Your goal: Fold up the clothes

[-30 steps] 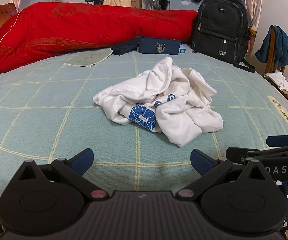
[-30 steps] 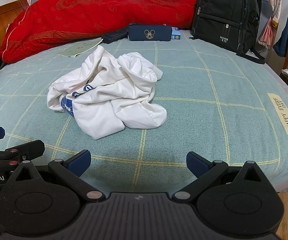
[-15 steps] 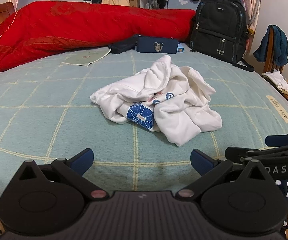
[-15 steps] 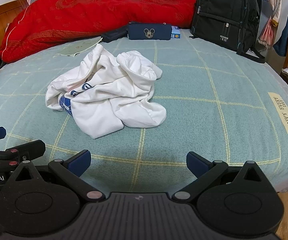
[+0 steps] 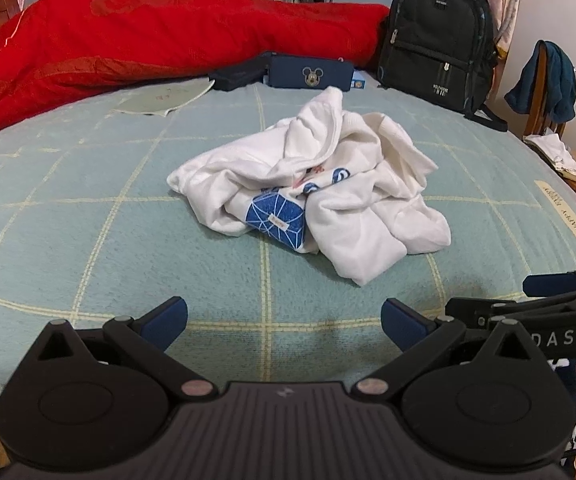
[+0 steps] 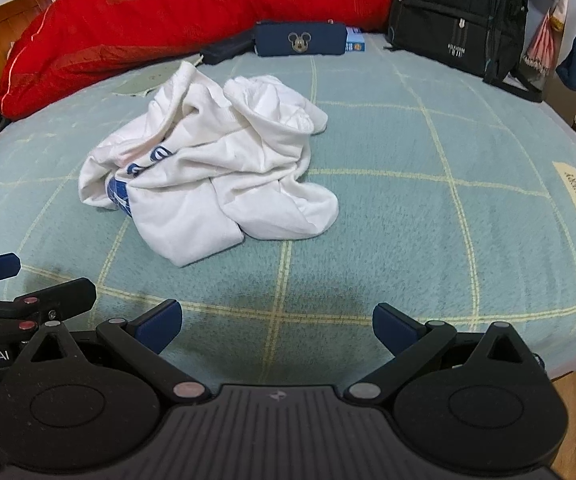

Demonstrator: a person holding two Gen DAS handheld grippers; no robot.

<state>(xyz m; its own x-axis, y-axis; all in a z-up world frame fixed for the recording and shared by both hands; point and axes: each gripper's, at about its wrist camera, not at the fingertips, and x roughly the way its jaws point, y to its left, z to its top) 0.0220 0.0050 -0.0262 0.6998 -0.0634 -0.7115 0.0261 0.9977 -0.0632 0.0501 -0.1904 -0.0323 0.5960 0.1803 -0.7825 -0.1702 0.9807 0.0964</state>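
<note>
Bare blanket (image 6: pixel 408 208) all around the crumpled garment (image 6: pixel 216 168); red quilt (image 5: pixel 148 48) and backpack (image 5: pixel 436 40) well behind.

We cannot read the small label (image 5: pixel 278 222) on the blue patch, and the white garment (image 5: pixel 320 184) folds over most of its print. The backpack (image 6: pixel 458 12) is cut off at the top edge in the right view.
</note>
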